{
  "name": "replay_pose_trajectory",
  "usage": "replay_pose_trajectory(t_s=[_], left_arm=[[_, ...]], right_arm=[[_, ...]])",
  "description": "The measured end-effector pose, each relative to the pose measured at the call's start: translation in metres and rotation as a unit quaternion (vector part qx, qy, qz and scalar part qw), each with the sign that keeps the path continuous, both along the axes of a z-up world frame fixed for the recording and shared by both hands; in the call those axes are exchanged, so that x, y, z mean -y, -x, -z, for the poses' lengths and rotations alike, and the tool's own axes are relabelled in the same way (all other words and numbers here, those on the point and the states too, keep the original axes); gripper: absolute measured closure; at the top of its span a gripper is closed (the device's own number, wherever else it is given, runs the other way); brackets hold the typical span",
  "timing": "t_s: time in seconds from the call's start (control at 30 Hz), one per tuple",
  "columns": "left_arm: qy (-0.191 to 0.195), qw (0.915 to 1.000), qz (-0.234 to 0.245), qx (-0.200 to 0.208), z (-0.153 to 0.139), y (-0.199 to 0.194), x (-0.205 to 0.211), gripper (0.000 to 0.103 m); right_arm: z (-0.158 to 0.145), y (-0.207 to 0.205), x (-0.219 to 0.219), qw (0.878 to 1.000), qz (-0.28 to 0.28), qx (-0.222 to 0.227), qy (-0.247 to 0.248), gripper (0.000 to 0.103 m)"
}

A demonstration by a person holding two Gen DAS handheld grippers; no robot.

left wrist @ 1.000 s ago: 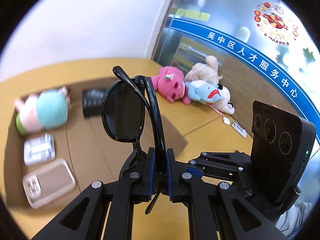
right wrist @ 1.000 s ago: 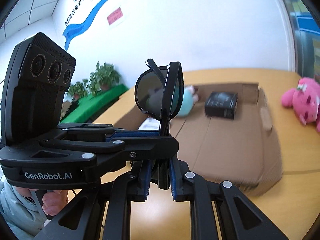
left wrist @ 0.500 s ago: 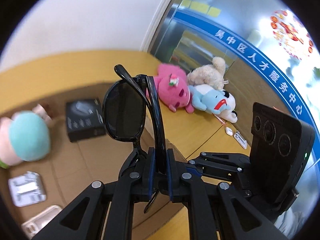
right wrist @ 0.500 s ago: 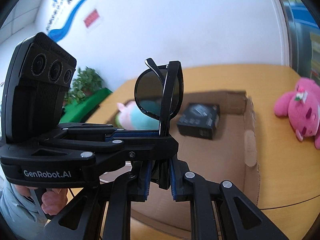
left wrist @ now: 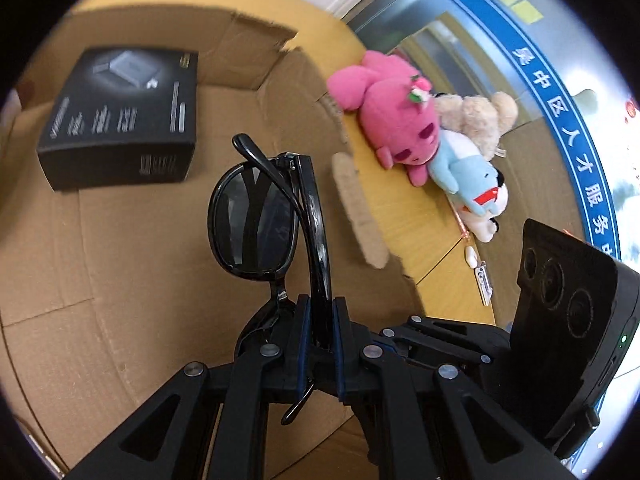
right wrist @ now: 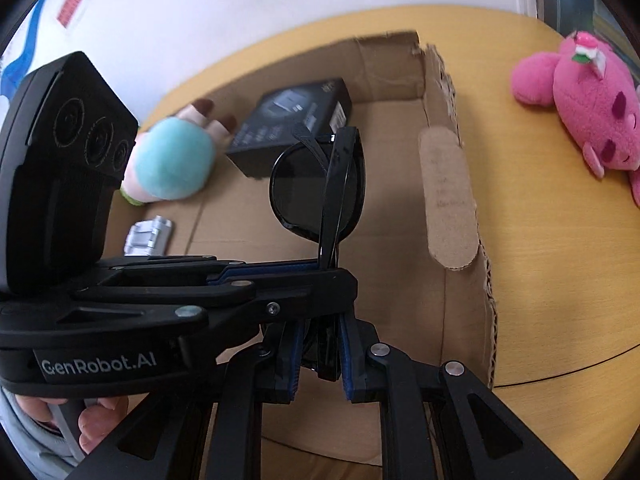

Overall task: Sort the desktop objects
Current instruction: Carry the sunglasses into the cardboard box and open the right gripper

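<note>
A folded pair of black sunglasses [left wrist: 256, 224] stands upright over the open cardboard box [left wrist: 120, 280]. Both grippers are shut on it. My left gripper [left wrist: 318, 308] clamps the folded temples and frame edge between its blue pads. In the right wrist view my right gripper [right wrist: 320, 328] pinches the lower end of the sunglasses [right wrist: 316, 184], and the left gripper [right wrist: 316, 270] crosses in from the left just above it. Both point down into the box [right wrist: 448, 200]. The lower lens is hidden behind the fingers.
Inside the box lie a black carton [left wrist: 120, 120], a teal and pink plush [right wrist: 172, 160] and a small silver item [right wrist: 148, 234]. On the yellow table outside sit a pink plush [left wrist: 392, 120], a beige plush [left wrist: 476, 116] and a blue-white plush [left wrist: 468, 176].
Both grippers, still clamped on the sunglasses, have sunk and tilted down over the cardboard box. The box floor and black carton now fill more of both views.
</note>
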State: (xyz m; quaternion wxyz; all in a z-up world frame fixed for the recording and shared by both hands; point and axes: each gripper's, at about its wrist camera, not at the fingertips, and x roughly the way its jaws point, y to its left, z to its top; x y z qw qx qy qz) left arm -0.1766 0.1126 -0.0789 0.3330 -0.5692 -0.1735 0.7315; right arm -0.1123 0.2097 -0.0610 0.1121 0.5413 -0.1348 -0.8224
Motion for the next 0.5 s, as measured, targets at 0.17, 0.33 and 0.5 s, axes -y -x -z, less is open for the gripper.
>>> replay_pose_trajectory(t_s=[0.17,0.33,0.5], left_arm=[[-0.007,0.9989,-0.015,0.043,0.017,0.011,0.002,0.094],[0.001,0.9975,-0.017,0.068,0.030,0.015,0.002,0.094],[0.015,0.9969,-0.019,0.075,0.034,0.016,0.002,0.089]], right_arm=[[0.010,0.007,0.003,0.999,0.010,0.029,-0.027,0.088],[0.019,0.014,0.009,0.997,0.008,0.056,-0.055,0.086],[0.022,0.013,0.019,0.995,0.005,0.058,-0.085,0.082]])
